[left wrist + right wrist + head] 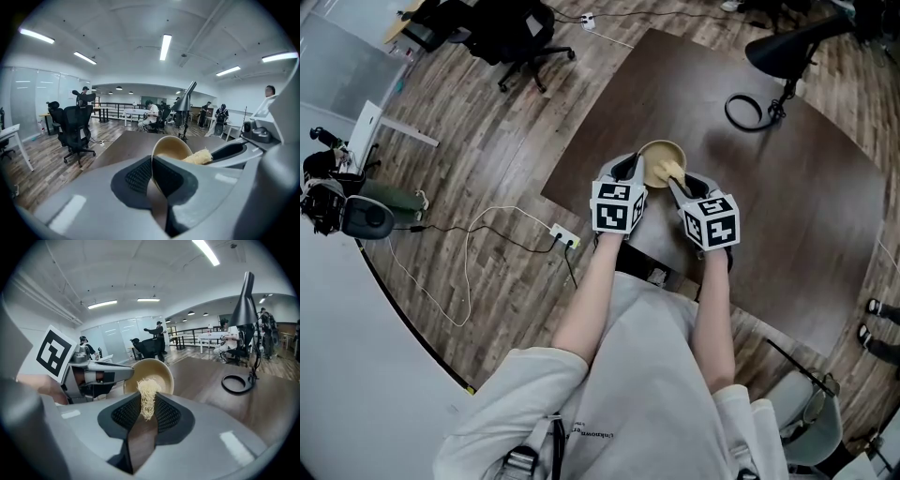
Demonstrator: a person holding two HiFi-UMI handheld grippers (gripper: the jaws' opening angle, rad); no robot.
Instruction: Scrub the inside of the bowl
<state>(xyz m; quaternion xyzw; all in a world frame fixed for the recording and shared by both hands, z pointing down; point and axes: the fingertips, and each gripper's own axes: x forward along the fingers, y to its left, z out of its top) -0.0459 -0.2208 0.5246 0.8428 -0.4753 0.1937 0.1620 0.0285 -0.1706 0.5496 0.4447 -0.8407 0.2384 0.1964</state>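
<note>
Over the dark desk (787, 197), left gripper (153, 168) jaws are clamping the tilted tan bowl (169, 146) by its rim. Right gripper (146, 411) jaws are pinching a soft fibrous scrubber (148, 394) at its mouth. Bowl is probably handling light and rigid; rim is suiting grip.

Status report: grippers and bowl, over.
Left gripper shut on bowl rim, bowl tipped up. Right gripper shut on fibre scrubber, at the bowl's mouth. Nothing in the way.
</note>
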